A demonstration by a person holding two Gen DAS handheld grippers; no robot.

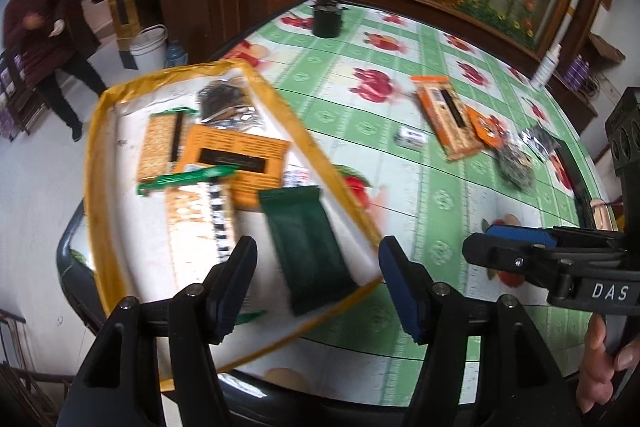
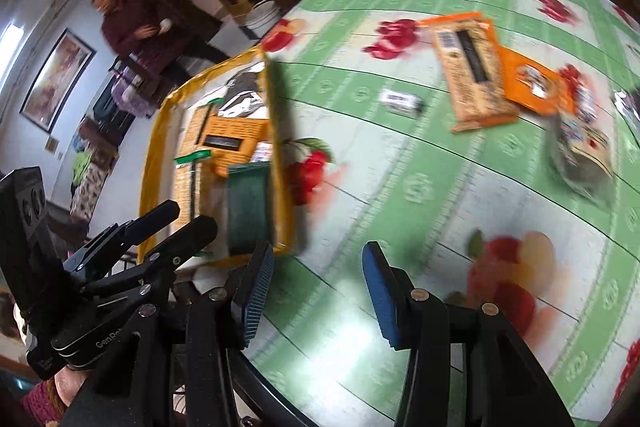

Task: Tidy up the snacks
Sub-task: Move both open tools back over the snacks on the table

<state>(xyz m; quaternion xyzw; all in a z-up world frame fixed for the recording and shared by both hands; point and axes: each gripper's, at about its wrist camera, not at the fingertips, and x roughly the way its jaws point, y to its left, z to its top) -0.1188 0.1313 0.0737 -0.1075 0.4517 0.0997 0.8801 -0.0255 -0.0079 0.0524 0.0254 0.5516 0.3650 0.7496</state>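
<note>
The left tool stands spread with nothing between its blue pads, poised above the near end of a yellow-rimmed tray that sits at the left edge of the bench. Seen from the right wrist, the right tool is likewise spread and empty, over bare green-and-white fruit-print cloth just right of the tray.

Inside the tray, nearest the left tool, lies a dark green packet. Beyond it lie a long cracker pack with a green end, an orange box, a second cracker pack, and, at the far end, a dark foil bag. These overlap one another.

Farther out on the cloth, well apart from the tray, a small white-and-dark packet lies alone. Right of it rests an orange-edged cracker pack, touching an orange pouch. Just beyond these sit a clear bag of dark snacks and a blurred silver packet.

At the bench's far edge stands a black cylindrical container, and at the right edge a white bottle. A person in dark red clothing stands on the floor past the tray.
</note>
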